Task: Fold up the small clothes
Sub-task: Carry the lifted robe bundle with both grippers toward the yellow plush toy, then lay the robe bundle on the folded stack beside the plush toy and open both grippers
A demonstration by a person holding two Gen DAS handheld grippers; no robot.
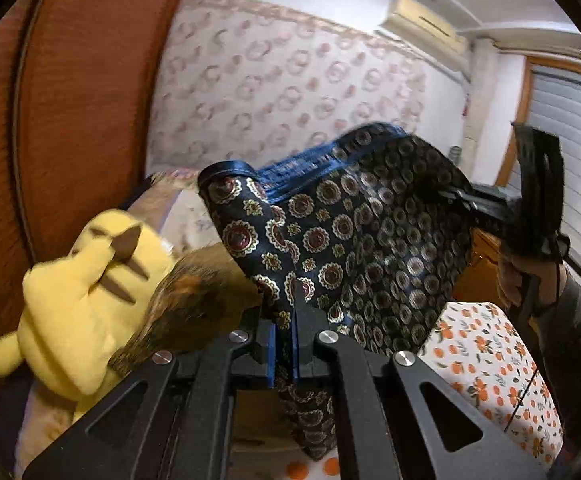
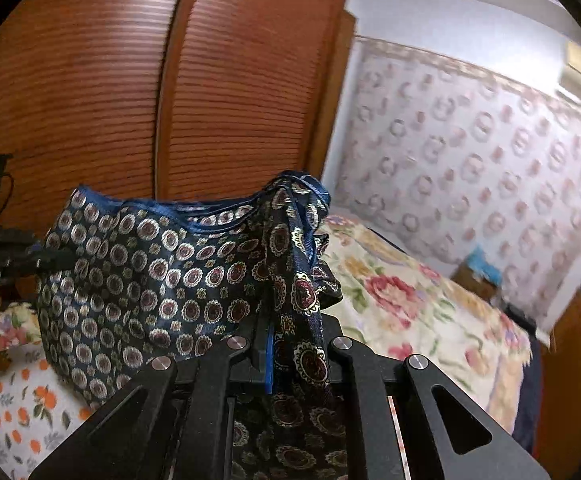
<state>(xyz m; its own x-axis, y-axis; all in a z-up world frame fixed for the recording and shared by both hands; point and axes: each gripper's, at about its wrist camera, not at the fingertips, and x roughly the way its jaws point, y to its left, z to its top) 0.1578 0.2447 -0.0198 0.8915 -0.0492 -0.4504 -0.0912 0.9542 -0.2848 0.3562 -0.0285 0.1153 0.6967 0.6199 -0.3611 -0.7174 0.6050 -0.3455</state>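
Observation:
A small dark navy garment with round medallion print and a blue hem hangs in the air between both grippers. My left gripper is shut on one edge of it, cloth pinched between the blue pads. My right gripper is shut on the other edge, bunched cloth draped over its fingers. The garment spreads to the left in the right wrist view. The right gripper shows at the right of the left wrist view; the left gripper shows at the left edge of the right wrist view.
A white cloth with orange flowers lies below the garment. A yellow plush toy and a brown furry toy sit at left. A floral bedspread lies to the right. Wooden louvred wardrobe doors stand behind.

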